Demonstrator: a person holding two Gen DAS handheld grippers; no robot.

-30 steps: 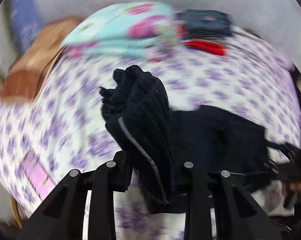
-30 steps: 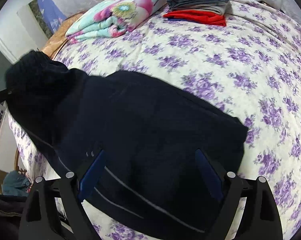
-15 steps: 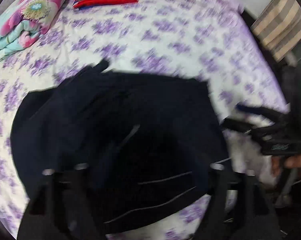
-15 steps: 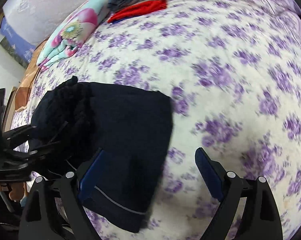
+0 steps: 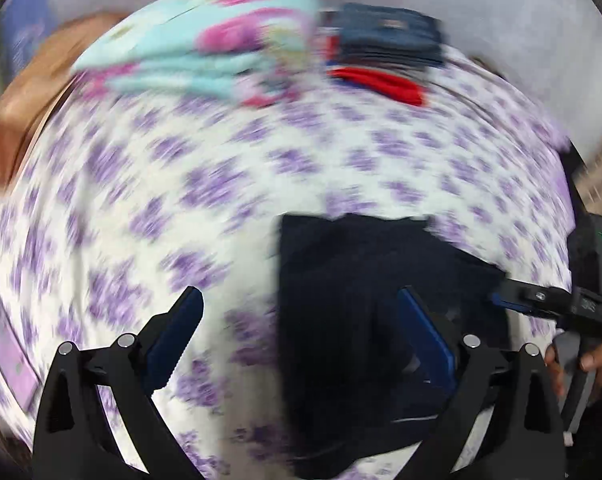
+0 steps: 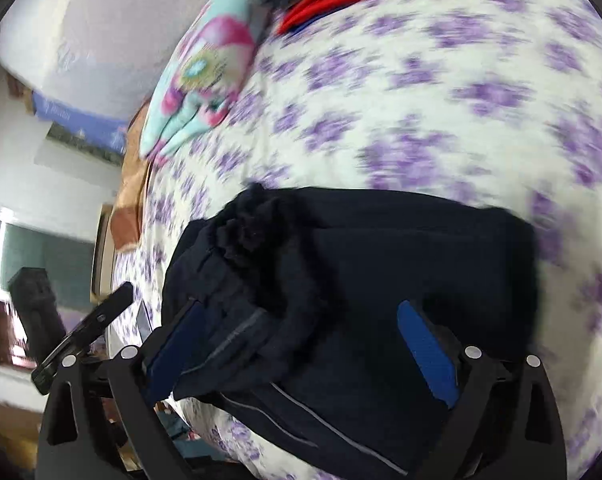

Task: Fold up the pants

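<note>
On the bed [image 5: 113, 200], with its white sheet printed in purple flowers, the dark navy pants [image 6: 381, 280] with thin grey side stripes lie folded into a compact bundle near the bed's near edge. A bunched, ribbed cuff sits on top at the bundle's left end.

The left tongs [image 5: 301, 332] hang over the sheet just beside the bundle's left edge, jaws opening wide, with only their right finger over the cloth and nothing gripped. The right tongs [image 6: 297, 344] hover over the pants, jaws also opening, their blue pads [image 6: 425, 352] clear of the fabric.

At the bed's far edge lie a folded turquoise blanket with pink flowers [image 5: 205, 64] and, right of it, a stack of folded denim and red clothes [image 5: 385, 52].
</note>
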